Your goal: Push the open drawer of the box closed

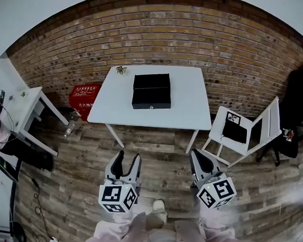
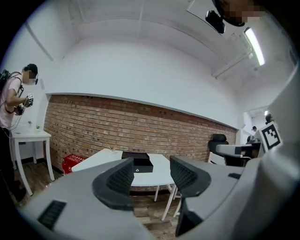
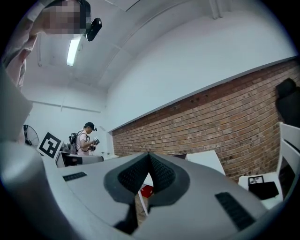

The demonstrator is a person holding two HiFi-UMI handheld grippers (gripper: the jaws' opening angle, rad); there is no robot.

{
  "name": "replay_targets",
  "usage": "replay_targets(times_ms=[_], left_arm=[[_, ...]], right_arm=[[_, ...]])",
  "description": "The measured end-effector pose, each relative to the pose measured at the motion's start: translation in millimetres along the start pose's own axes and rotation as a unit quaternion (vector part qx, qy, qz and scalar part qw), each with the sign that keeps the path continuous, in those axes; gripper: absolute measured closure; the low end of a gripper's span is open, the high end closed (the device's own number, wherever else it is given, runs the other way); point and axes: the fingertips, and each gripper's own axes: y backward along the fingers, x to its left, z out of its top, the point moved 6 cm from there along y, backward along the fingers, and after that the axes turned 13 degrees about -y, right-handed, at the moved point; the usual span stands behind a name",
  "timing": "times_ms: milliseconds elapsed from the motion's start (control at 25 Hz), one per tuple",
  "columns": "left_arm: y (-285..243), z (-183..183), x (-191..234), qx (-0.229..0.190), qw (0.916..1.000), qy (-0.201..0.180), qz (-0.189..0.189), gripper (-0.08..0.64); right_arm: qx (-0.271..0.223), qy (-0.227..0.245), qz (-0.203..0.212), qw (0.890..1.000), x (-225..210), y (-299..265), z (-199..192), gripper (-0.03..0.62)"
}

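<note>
The black box sits in the upper middle of the head view on a white table, its drawer pulled out toward the bottom edge. Low in the frame, well apart from the table, the left gripper stands wide and empty; the right gripper has its tips together, holding nothing

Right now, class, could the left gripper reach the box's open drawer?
Probably not yet. The left gripper, jaws open, hangs over the floor short of the table, well away from the drawer. Nothing blocks the way: a step forward should do.
</note>
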Motion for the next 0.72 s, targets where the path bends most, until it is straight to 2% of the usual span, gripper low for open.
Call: replay_targets(times_ms=[360, 720], left_arm=[[-43, -7, 32, 0.012, 0.9999, 0.01, -0.005, 0.327], [-70, -14, 48, 0.015, 0.9996, 0.017, -0.017, 0.327]], right_arm=[[0.007, -0.01, -0.009, 1.0, -13, -54, -4, 0.589], [0.008, -0.008, -0.019, 1.0, -18, -79, -8, 0.589]])
